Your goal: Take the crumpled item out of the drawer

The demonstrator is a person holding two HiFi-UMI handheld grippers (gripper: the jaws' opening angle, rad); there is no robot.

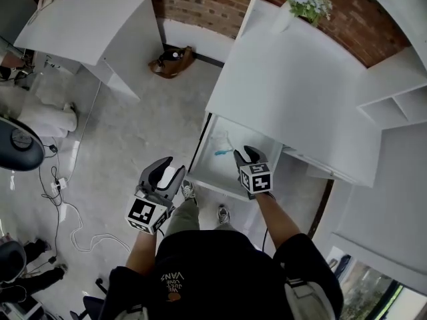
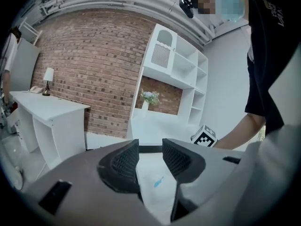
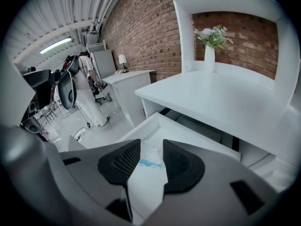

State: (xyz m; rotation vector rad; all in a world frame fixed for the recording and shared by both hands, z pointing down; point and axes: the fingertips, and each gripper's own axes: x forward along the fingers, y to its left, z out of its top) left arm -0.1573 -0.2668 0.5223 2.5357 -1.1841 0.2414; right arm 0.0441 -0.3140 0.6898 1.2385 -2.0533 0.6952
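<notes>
Crumpled item point(image 1: 223, 151) in drawer point(image 1: 212, 183), just beyond parted jaws of right gripper point(image 1: 244, 154)

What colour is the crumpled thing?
The crumpled item is white with a blue streak; right gripper view best.

Flower vase point(image 1: 283, 20) on white desk point(image 1: 293, 85); brown bag point(image 1: 172, 61) near brick wall point(image 1: 200, 2).

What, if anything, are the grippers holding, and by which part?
Nothing. The left gripper and right gripper are both open and empty; the crumpled item lies in the open drawer, not gripped.
</notes>
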